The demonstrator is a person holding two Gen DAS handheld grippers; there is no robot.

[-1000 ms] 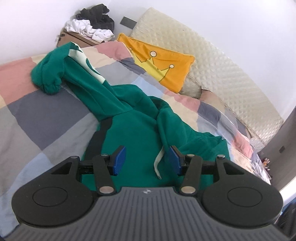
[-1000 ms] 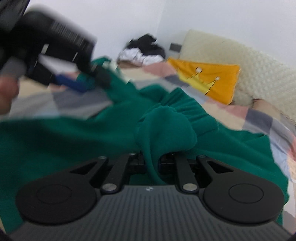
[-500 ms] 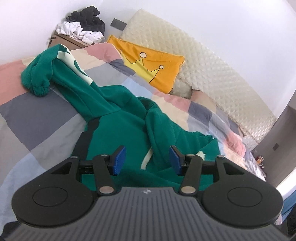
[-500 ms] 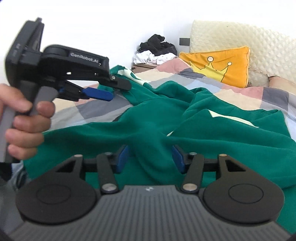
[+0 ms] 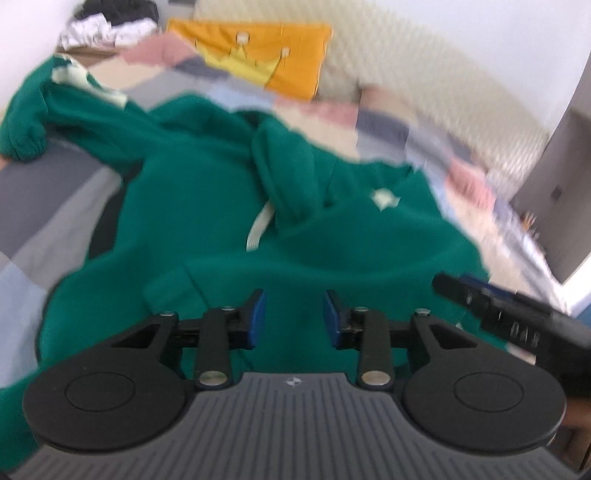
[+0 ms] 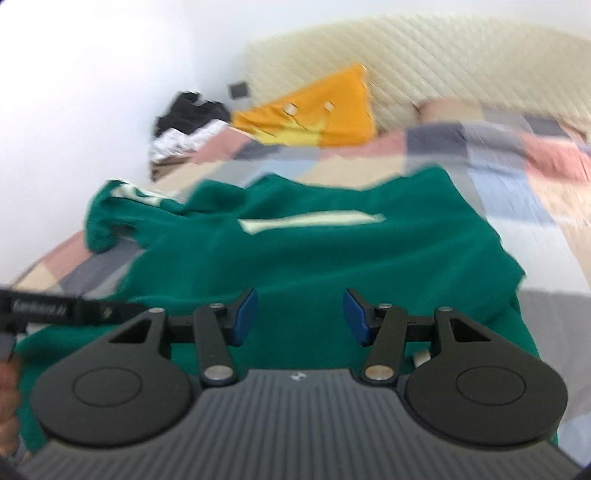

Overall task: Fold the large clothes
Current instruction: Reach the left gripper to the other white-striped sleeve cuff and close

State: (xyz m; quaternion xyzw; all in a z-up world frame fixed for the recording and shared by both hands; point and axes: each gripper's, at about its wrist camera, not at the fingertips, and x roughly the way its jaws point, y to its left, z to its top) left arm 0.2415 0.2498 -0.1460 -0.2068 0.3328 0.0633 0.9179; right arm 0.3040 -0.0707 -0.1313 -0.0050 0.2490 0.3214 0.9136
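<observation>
A large green hoodie (image 5: 221,206) lies spread on the patchwork bed, hood and white drawstring (image 5: 258,229) near its middle, one sleeve (image 5: 26,125) flung out far left. It also fills the right wrist view (image 6: 332,251), with a pale stripe across it. My left gripper (image 5: 293,319) is open and empty above the hoodie's near part. My right gripper (image 6: 300,317) is open and empty above the near hem. Each gripper's body shows at the edge of the other's view. Both views are blurred.
An orange crown pillow (image 5: 258,59) leans on the quilted cream headboard (image 5: 424,88). A pile of black and white clothes (image 5: 110,22) sits on a box in the far corner. The checked bedspread (image 5: 44,206) surrounds the hoodie.
My right gripper let go of the bunched green fabric and opened. The hoodie now lies flatter and more spread out. Both grippers have drawn back toward the near edge.
</observation>
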